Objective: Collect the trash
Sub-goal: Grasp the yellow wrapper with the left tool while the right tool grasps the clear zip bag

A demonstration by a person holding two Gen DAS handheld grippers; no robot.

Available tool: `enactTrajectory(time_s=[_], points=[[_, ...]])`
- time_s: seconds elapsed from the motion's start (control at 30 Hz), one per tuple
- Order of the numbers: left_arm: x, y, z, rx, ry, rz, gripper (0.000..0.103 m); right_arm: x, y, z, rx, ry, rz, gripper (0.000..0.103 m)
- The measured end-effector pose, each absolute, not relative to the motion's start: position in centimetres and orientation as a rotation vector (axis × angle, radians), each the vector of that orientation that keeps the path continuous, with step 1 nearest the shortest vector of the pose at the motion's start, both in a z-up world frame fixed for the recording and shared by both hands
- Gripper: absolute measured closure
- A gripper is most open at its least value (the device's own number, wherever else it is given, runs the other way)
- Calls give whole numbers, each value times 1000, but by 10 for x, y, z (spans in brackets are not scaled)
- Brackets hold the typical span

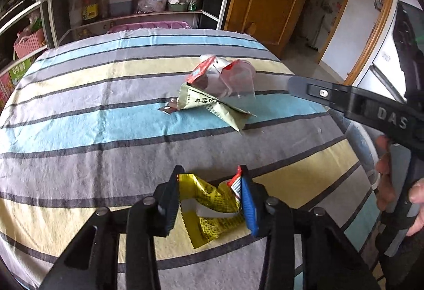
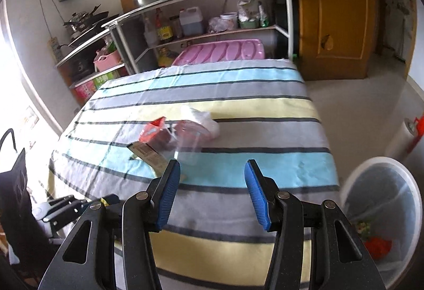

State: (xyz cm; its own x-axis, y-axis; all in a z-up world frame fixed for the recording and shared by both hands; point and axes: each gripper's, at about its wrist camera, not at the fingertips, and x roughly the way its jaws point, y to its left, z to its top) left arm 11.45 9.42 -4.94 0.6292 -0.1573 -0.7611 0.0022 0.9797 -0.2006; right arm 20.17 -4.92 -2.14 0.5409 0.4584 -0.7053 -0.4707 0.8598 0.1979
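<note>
On the striped desk [image 1: 79,109], we see the left tongs [image 1: 209,194] pinching a crumpled yellow wrapper [image 1: 209,213]. Our right tongs [image 2: 212,189] hang open and empty, the remaining wrapper pile [image 2: 172,136] just beyond their tips.

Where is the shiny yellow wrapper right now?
In the left wrist view the yellow wrapper sits low in the middle, pinched between the left gripper's fingers on the striped tablecloth, nearer than the wrapper pile.

"DAS" on right tool [image 1: 294,86]
</note>
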Motion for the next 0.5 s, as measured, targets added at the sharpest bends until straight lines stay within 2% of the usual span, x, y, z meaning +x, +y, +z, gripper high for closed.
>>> enactTrajectory(time_s=[0.23,0.5], points=[[108,102,-48,-201,871,-79,67,220,-30,-27,-3,884,580,51],[103,114,-48,-232,870,-67,67,239,-18,-37,71,927,619,51]])
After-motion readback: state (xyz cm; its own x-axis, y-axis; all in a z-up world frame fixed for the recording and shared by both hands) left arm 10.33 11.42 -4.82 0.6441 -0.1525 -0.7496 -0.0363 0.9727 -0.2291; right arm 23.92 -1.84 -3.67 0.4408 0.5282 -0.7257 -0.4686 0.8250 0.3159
